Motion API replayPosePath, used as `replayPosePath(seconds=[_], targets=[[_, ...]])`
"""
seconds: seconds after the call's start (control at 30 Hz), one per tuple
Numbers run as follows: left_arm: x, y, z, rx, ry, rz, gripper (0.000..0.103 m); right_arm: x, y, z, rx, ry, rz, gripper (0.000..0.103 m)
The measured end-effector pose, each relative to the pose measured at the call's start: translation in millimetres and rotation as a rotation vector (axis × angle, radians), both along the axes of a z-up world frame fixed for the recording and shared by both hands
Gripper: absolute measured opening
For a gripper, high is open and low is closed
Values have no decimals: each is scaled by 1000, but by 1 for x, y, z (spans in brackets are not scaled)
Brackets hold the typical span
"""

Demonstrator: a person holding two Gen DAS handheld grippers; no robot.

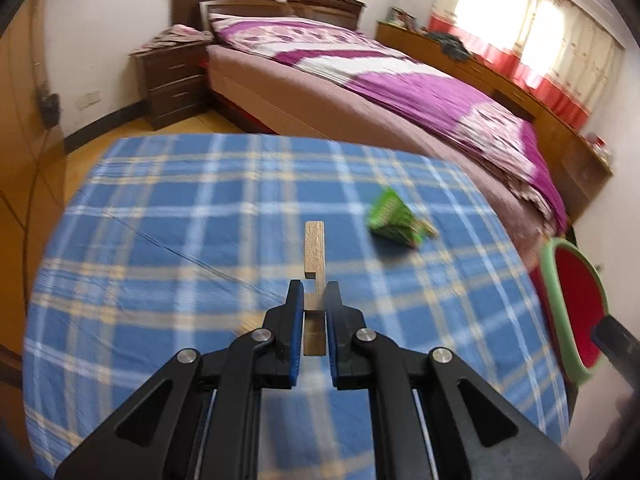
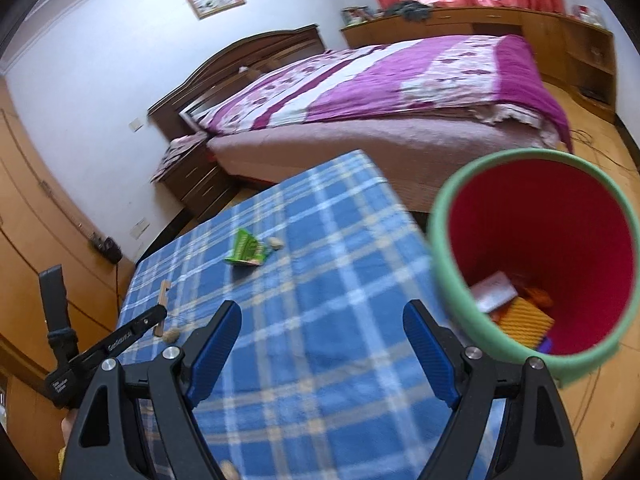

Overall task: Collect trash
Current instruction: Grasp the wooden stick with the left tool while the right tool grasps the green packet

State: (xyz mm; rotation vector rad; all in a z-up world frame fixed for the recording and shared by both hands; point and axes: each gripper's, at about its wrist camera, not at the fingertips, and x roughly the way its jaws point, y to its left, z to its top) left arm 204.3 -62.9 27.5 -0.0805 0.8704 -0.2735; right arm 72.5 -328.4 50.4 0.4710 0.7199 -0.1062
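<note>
My left gripper (image 1: 314,290) is shut on a notched wooden stick (image 1: 314,252) and holds it over the blue plaid table (image 1: 180,208). The stick also shows in the right wrist view (image 2: 163,295), held by the left gripper (image 2: 160,314). A crumpled green wrapper (image 1: 394,218) lies on the cloth ahead and to the right; it also shows in the right wrist view (image 2: 246,250). My right gripper (image 2: 322,320) is open and empty above the table (image 2: 320,264), beside a red bin with a green rim (image 2: 536,256) that holds some trash. The bin shows at the left view's right edge (image 1: 576,304).
A small beige scrap (image 2: 275,243) lies beside the wrapper and another (image 2: 172,335) near the stick. A bed with a purple quilt (image 1: 400,80) stands behind the table, a dark nightstand (image 1: 172,80) to its left, and a wooden cabinet (image 1: 500,80) under the window.
</note>
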Motion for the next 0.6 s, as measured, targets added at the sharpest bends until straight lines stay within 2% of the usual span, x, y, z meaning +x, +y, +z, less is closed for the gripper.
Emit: replayPosePath(seconds=[0.3,0.43,0.6], targets=[[38,47,-17,-11,-20,169,10,78,52,-25,-27,80,112,85],[40,54,-25,-14,-25,198,10,110,71,-43,-55,125,145,85],[38,57,-29,-38,-13,185,10,147,87,-62,-95,166,162,86]])
